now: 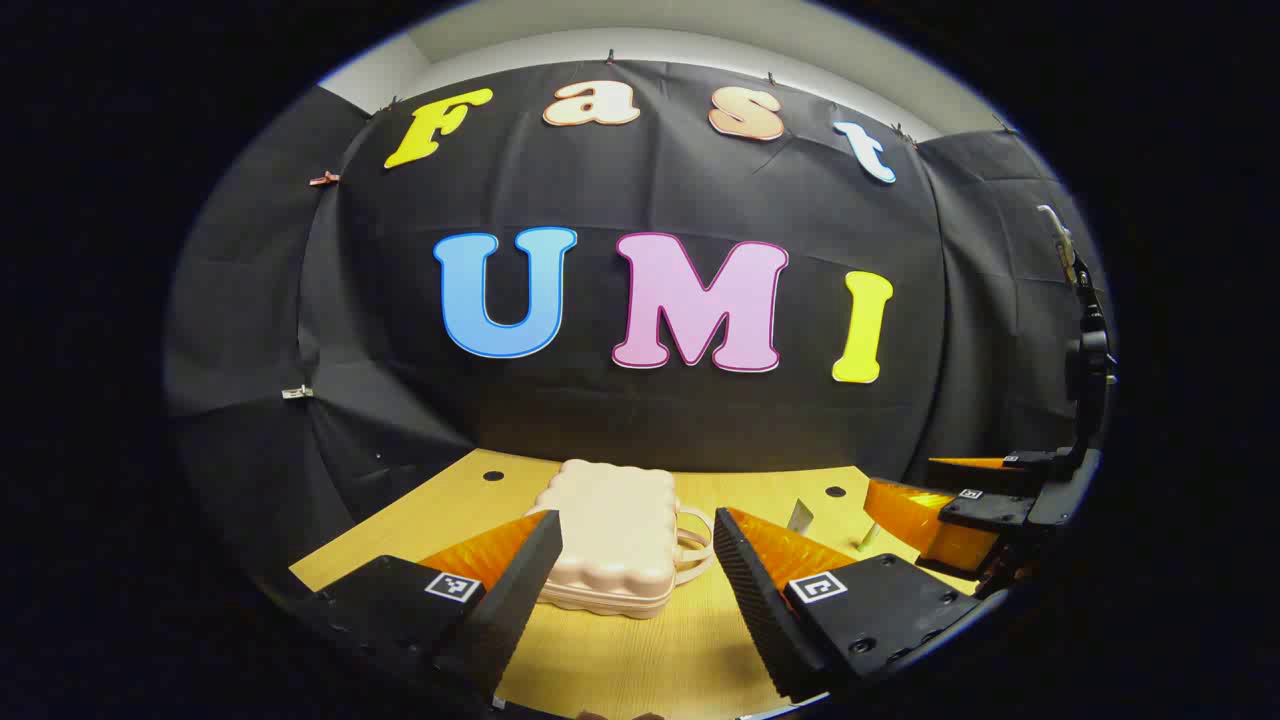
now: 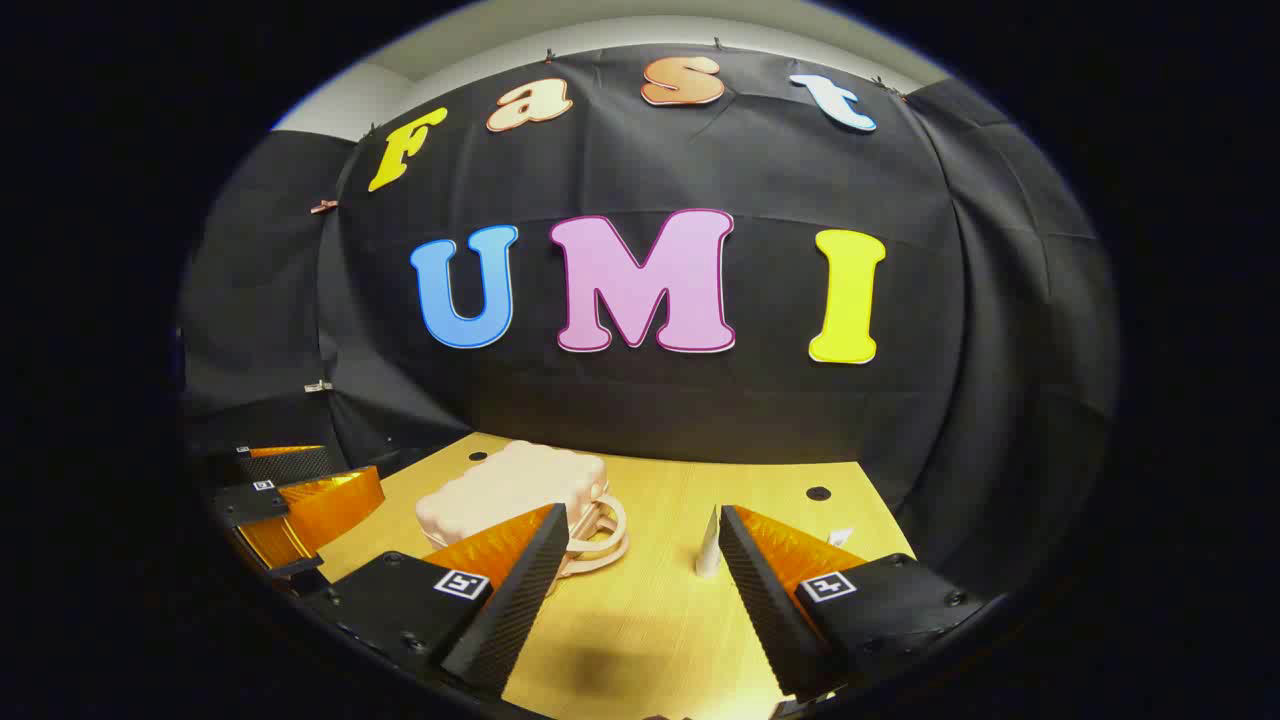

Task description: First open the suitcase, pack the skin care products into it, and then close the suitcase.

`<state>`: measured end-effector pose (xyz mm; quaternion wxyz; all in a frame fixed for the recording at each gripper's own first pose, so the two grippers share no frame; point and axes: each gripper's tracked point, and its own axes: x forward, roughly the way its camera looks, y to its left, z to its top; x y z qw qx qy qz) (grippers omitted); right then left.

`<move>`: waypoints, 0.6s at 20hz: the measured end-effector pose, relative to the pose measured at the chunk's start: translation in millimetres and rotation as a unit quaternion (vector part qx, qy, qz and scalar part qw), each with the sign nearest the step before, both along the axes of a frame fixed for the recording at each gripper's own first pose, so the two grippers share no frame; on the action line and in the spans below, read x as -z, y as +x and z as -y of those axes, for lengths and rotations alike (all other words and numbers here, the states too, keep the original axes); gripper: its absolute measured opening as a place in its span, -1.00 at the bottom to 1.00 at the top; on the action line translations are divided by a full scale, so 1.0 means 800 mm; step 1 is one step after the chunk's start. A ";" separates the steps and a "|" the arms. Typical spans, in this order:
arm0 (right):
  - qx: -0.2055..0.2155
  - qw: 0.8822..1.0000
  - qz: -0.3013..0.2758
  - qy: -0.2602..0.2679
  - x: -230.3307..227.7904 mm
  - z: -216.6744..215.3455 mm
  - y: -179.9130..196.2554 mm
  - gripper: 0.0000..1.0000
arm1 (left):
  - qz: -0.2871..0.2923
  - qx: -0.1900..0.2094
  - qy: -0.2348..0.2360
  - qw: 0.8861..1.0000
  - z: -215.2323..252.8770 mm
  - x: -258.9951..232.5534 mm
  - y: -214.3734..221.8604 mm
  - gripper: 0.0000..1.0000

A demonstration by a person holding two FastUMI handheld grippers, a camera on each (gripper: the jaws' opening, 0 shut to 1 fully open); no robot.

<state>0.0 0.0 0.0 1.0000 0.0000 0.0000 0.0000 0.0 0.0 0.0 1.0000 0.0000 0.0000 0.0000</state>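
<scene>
Suitcase (image 1: 612, 545) lies shut on the table (image 1: 660, 660), unlabelled; both tongs (image 1: 637, 585) (image 2: 634, 580) apart, empty.

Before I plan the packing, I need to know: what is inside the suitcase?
Cannot tell. The suitcase lies shut on the table, lid down, handles toward the tube. Its shell hides whatever is inside. Both hand-held grippers are open, off it.

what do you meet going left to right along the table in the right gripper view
Left tool → closed suitcase → suitcase handle → white skin care tube
</scene>
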 end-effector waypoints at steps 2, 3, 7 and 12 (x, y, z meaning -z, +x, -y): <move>0.001 1.000 -0.002 0.000 0.001 0.005 -0.001 0.93 | -0.003 0.001 -0.003 1.000 0.004 0.004 0.001 0.92; 0.002 1.000 -0.002 -0.001 0.002 0.007 -0.001 0.93 | -0.005 0.002 -0.004 1.000 0.006 0.007 0.003 0.92; 0.008 1.000 -0.006 0.001 0.007 0.020 -0.001 0.93 | -0.013 0.006 -0.013 1.000 0.015 0.013 0.009 0.92; 0.014 1.000 -0.012 0.008 0.013 0.031 0.000 0.92 | -0.023 0.010 -0.009 1.000 0.023 0.023 0.011 0.92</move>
